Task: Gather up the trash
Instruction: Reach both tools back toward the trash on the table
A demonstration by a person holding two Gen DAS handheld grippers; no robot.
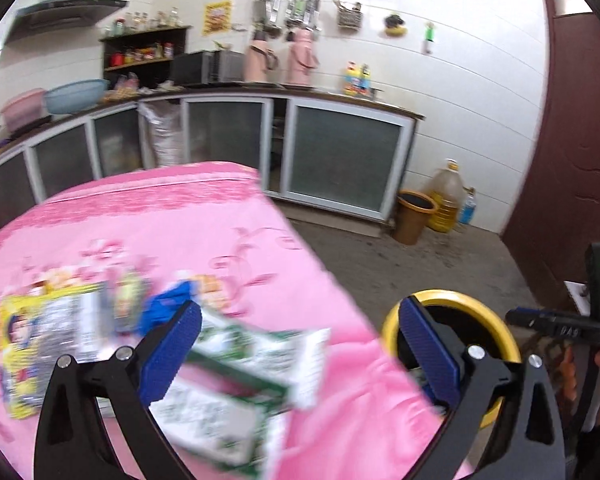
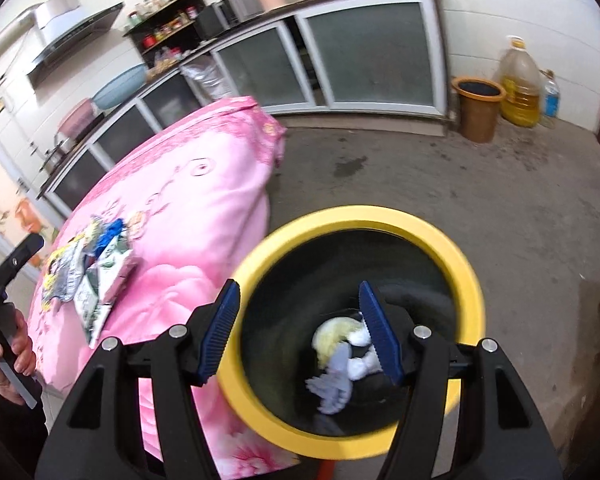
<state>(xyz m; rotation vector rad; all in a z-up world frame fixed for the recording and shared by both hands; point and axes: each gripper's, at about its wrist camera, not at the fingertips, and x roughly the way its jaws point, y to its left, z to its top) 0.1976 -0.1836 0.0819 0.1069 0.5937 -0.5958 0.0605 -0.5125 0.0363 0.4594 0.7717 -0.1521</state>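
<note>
- Left gripper [image 1: 296, 344] is spread wide with nothing pinched, hovering over the green-and-white wrapper [image 1: 236, 376] low in the frame on the pink tablecloth [image 1: 204, 224].
- I'd come down flat and straddle one wrapper edge, not the whole pile [image 2: 86, 276].
- Right gripper [image 2: 300, 328] is parted and empty over the yellow-rimmed bin [image 2: 356, 216]; crumpled trash [image 2: 344, 354] sits inside, so keep it clear.

Motion blur smears the green-and-white wrapper [image 1: 236, 384]; the yellow bin [image 1: 496, 344] sits half hidden behind the claw.
</note>
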